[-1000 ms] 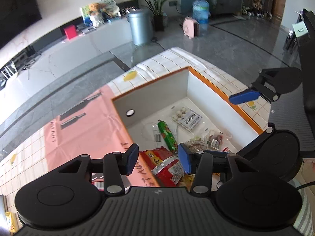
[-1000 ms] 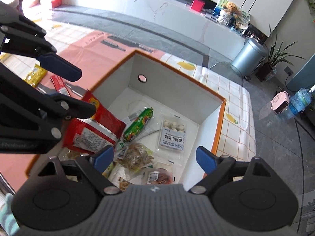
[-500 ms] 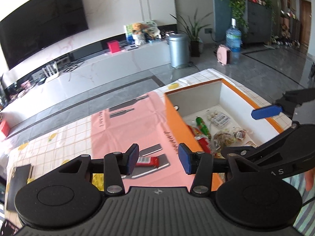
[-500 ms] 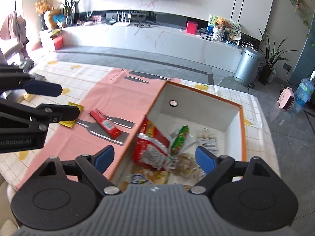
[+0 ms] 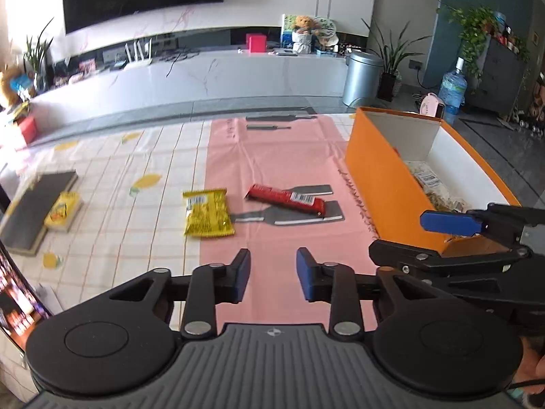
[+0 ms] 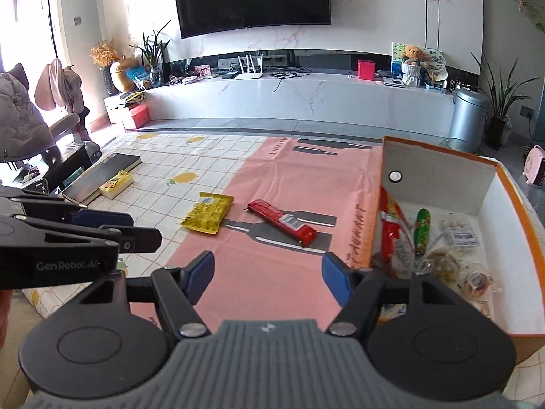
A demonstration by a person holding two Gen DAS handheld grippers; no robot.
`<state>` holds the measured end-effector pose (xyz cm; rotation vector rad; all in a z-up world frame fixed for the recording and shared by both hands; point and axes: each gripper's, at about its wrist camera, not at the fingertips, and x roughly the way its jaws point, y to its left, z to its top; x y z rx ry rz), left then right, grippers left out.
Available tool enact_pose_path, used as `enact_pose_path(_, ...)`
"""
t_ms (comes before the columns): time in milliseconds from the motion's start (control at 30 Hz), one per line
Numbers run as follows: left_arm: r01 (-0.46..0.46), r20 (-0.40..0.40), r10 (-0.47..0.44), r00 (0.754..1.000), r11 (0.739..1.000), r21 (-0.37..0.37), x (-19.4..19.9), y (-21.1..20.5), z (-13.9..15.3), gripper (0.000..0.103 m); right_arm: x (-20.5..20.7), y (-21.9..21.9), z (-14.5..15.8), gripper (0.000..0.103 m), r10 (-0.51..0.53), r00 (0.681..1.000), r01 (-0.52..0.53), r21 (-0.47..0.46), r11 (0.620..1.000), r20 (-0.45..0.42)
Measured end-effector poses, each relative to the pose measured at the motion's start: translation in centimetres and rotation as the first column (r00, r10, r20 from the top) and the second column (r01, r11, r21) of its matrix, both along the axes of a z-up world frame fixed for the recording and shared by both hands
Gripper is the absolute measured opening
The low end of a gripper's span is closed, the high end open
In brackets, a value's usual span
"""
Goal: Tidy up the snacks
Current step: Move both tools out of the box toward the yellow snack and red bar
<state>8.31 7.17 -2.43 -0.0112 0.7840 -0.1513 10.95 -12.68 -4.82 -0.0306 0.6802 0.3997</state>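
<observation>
**Desk:** What are you seeing, and why is everything sitting where it is?

**Operator:** I'm holding both claws above the pink mat (image 5: 272, 156), nothing gripped; the left gripper (image 5: 272, 274) is showing a modest gap between its blue pads, the right gripper (image 6: 267, 274) is spread wider; both are empty. The orange box (image 6: 511, 177) is sitting at about two o'clock from my right claw, open-topped so packets can drop straight in; it's already holding several, among them a red bag (image 6: 390, 225) leaning against the near wall and a green stick (image 6: 421, 230).

**Desk:** And what's waiting outside?

**Operator:** Two snacks are lying flat on the table; the red bar (image 5: 285, 199) at twelve o'clock from the left claw, resting across a printed bottle silhouette on the mat; the yellow packet (image 5: 207, 213) at eleven o'clock, just beside the mat's edge on the checked cloth (image 5: 136, 156). I'm judging those as the ones left to box, each flat and apart from the other, so a pinch from above looks workable.

**Desk:** Any writing?

**Operator:** I'm reading "GenRoboLAI" or close on the left rig's arm in the right view; the mat is carrying "AURANT" lettering near the box; barcodes are showing on the packets, but their brand names are too small to make out.
</observation>
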Motion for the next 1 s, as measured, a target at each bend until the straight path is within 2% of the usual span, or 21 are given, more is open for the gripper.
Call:
enact_pose_path(267, -0.078, 0.013, 0.080, 0.997, 0.993, -0.092, 0.9, 2.7, -2.6, 0.035, 1.7, 3.1, -4.0, 0.063, 0.003, 0.999, -0.004, -0.036, 0.999, -0.042)
enact_pose_path(300, -0.087, 0.008, 0.088, 0.996, 0.991, -0.100, 1.3, 2.9, -2.9, 0.037, 2.1, 3.3, -4.3, 0.063, 0.001, 0.999, -0.003, -0.045, 0.999, -0.047)
enact_pose_path(367, -0.104, -0.004, 0.104, 0.995, 0.988, -0.113, 2.1, 3.4, -3.7, 0.053, 3.3, 3.8, -5.0, 0.063, 0.002, 0.999, -0.005, -0.059, 0.998, -0.054)
enact_pose_path(467, -0.122, -0.019, 0.121, 0.992, 0.985, -0.123, 3.8, 4.2, -4.9, 0.064, 5.4, 4.5, -6.0, 0.064, -0.002, 0.999, -0.002, -0.093, 0.996, -0.048)
enact_pose_path(533, -0.128, -0.028, 0.125, 0.992, 0.984, -0.125, 4.9, 4.5, -5.6, 0.068, 7.0, 4.9, -6.7, 0.070, -0.005, 0.999, 0.000, -0.127, 0.992, -0.038)
enact_pose_path(633, -0.153, -0.035, 0.150, 0.988, 0.981, -0.119, 6.8, 4.8, -6.5, 0.073, 9.3, 5.4, -7.9, 0.073, -0.021, 0.999, 0.016, -0.173, 0.985, -0.031)
enact_pose_path(700, -0.165, -0.039, 0.162, 0.986, 0.978, -0.124, 8.2, 5.1, -7.1, 0.077, 10.9, 5.7, -8.8, 0.078, -0.042, 0.999, 0.035, -0.179, 0.983, -0.034)
enact_pose_path(800, -0.183, -0.039, 0.180, 0.983, 0.976, -0.121, 10.0, 5.3, -7.8, 0.080, 12.9, 6.1, -9.7, 0.080, -0.073, 0.997, 0.067, -0.187, 0.980, -0.025)
enact_pose_path(967, -0.189, -0.043, 0.186, 0.982, 0.979, -0.076, 12.3, 5.3, -9.1, 0.087, 15.5, 6.3, -10.4, 0.085, -0.095, 0.995, 0.092, -0.184, 0.979, -0.008)
enact_pose_path(1000, -0.187, -0.052, 0.183, 0.982, 0.980, -0.070, 12.6, 5.3, -9.3, 0.087, 15.8, 6.5, -10.5, 0.089, -0.096, 0.995, 0.094, -0.195, 0.976, 0.002)
